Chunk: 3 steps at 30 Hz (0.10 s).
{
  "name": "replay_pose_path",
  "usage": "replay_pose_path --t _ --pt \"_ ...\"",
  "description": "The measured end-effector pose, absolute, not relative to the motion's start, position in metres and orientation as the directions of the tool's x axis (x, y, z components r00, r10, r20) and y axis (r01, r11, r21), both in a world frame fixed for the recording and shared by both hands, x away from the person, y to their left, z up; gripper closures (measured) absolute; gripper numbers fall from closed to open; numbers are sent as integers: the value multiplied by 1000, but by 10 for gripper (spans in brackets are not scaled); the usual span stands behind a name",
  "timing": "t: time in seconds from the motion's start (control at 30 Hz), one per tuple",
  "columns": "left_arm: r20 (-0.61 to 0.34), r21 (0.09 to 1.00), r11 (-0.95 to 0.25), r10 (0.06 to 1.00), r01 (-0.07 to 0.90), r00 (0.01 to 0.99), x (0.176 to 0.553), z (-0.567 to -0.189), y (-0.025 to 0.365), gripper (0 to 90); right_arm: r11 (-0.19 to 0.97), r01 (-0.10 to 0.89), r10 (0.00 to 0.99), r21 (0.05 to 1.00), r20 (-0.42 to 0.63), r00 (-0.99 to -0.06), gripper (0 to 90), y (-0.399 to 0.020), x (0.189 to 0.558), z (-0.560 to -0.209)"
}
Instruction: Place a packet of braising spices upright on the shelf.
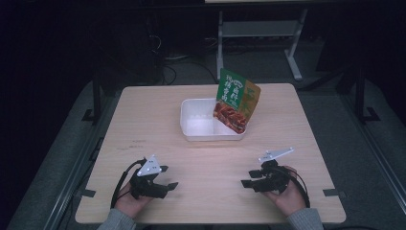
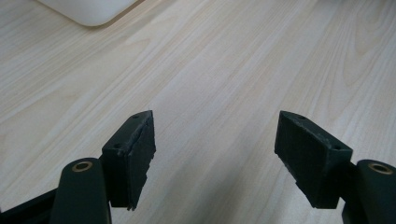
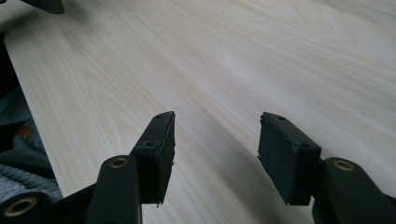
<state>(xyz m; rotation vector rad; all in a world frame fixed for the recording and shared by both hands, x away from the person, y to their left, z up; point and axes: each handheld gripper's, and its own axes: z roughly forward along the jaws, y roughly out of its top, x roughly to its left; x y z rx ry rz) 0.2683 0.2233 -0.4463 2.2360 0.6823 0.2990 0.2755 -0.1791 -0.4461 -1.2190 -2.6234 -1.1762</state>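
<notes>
Both tools, left tool [image 1: 165, 178] and right tool [image 1: 250, 178], sit spread and empty on the pale wooden tabletop [image 1: 143, 124]. The green-and-orange snack pouch [image 1: 236, 100] leans in the white plastic tray [image 1: 198, 122] well ahead of them; I reckon a clumsy nudge could tip it out.

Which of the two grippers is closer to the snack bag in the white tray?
The right gripper. The snack bag leans in the right end of the white tray, while the left gripper sits farther away, toward the table's other side.
</notes>
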Motion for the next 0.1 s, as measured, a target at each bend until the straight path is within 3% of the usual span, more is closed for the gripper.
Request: replay_pose_path --t 0.1 --pt "3 733 -566 558 378 830 268 -446 223 286 418 665 640 619 318 -699 451 -176 275 -449"
